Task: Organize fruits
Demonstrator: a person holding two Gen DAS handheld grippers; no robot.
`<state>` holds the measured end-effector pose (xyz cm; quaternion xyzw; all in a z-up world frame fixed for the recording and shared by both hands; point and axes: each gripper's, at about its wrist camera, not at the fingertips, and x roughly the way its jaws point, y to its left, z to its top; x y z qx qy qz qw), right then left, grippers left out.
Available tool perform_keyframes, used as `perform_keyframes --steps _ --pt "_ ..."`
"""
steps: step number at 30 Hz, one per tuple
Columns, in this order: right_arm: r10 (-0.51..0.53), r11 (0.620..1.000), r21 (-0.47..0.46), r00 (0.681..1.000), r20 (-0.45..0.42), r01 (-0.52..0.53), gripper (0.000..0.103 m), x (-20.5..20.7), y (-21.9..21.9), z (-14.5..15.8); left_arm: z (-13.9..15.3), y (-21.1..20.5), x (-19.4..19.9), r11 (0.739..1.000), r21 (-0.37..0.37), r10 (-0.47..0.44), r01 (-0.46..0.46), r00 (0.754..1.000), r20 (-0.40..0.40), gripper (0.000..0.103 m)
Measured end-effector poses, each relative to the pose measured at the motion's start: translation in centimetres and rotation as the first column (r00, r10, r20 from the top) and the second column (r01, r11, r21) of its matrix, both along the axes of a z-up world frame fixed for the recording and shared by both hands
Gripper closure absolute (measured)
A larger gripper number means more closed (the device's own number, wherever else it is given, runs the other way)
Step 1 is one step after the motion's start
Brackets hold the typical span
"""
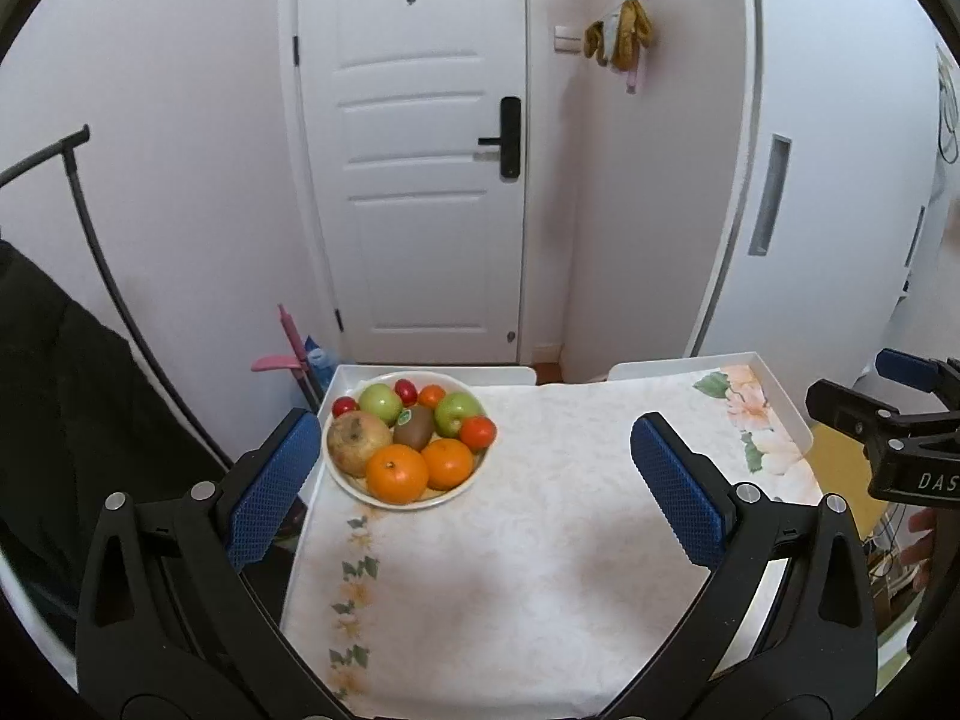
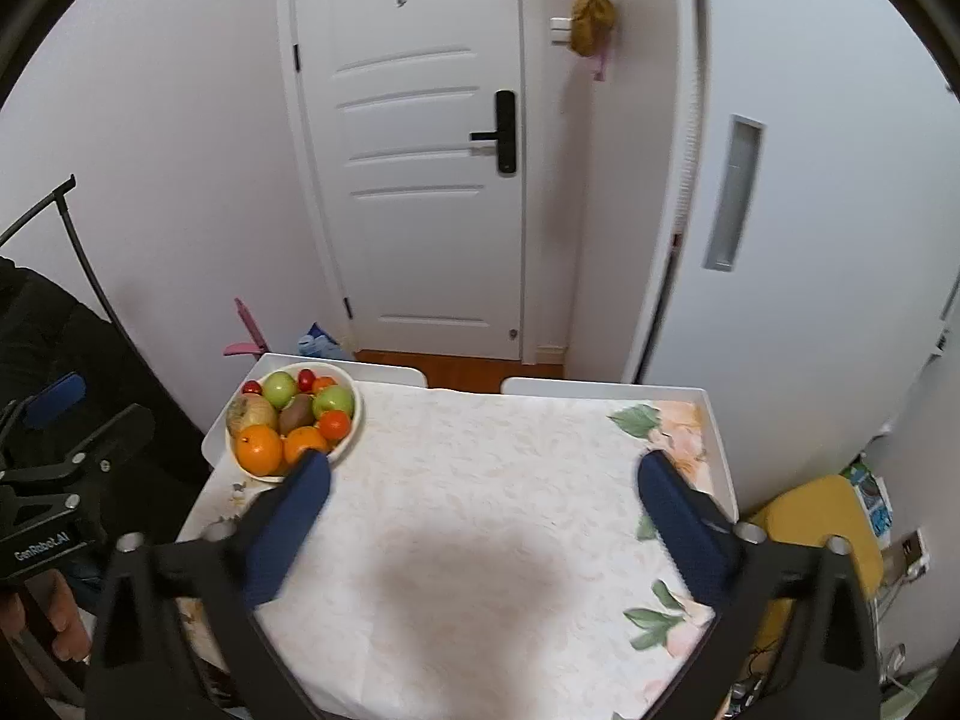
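The round white bowl heaped with oranges, green apples, a kiwi and small tomatoes [image 1: 408, 438] sits at the far left corner of the white table under its pale floral cloth [image 1: 540, 540]. It lies ahead and left of both tools, nearer the left gripper [image 1: 474, 486], which is spread and empty. The right gripper [image 2: 483, 516] is likewise released. Only the right wrist view shows its left pad overlapping the bowl's near rim; whether they touch I cannot tell.

White tray-edged table [image 1: 774, 387], pale floral cloth [image 1: 510, 540] spread over it, fruit bowl [image 1: 342, 474] at far-left corner
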<state>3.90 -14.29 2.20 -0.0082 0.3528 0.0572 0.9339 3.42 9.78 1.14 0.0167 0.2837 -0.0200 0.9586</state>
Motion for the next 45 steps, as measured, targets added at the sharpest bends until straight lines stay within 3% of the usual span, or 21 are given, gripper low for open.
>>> perform_keyframes --steps 9,45 --pt "-0.049 0.999 0.019 0.999 0.012 0.048 0.0 -2.1 -1.3 -0.6 0.1 -0.6 -1.5 0.999 0.037 -0.005 0.004 0.999 0.035 0.0" --pt "-0.074 0.997 0.005 0.997 0.031 0.073 0.0 -1.9 -1.3 -0.5 0.4 -0.6 -1.1 0.999 0.039 -0.007 0.005 0.999 0.052 0.0"
